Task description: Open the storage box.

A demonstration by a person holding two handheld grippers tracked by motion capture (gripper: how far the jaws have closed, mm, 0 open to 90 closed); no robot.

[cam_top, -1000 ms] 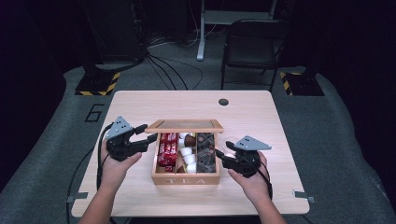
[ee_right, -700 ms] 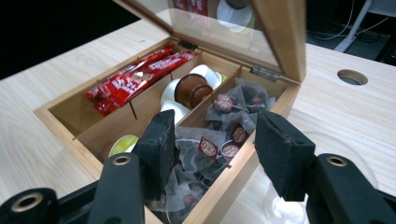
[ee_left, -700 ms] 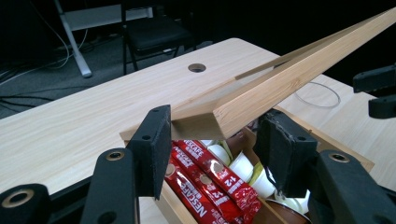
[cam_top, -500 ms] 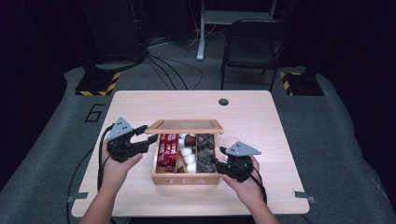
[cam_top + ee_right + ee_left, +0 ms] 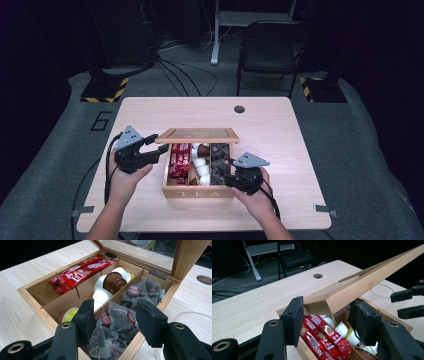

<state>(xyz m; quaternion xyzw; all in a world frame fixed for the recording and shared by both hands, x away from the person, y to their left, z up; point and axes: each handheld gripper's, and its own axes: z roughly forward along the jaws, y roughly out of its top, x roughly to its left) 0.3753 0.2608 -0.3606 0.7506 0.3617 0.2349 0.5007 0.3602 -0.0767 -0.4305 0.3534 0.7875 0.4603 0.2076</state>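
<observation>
A: What sits around the tea box [image 5: 197, 192] on the table [image 5: 280, 130]?

B: Not much. In the high view the box is at the lower middle of the frame, its glass-paned lid [image 5: 197, 135] propped open above it. A round hole [image 5: 239, 109] marks the table's upper right part, and a thin clear loop of cable [image 5: 247, 150] lies just right of the box. Beyond the table, at the top of the frame, stands a dark chair [image 5: 270, 50].

A: And inside?

B: Three compartments. In the right gripper view, red Nescafe sticks [image 5: 77, 273] fill the upper left one, white and brown capsules [image 5: 110, 285] the middle, tea bags [image 5: 120, 320] in clear pouches the lower right.

A: Where are the grippers?

B: The left gripper [image 5: 155, 152] is at the box's left, clenched on the corner of the lid; the left gripper view shows the wooden frame [image 5: 332, 302] caught between its pads, slanting up to the upper right. The right gripper [image 5: 223, 172] is over the tea-bag compartment, jaws apart and around the pouches, pressing on nothing that I can see.

A: Anything in its way?

B: The divider wall and the box's near rim sit close by its jaws.

A: What differs from a second ago?

B: The right gripper was beside the box's right wall; now it has come lower and leftward, over the bags. The left gripper and the lid have kept their place.
</observation>
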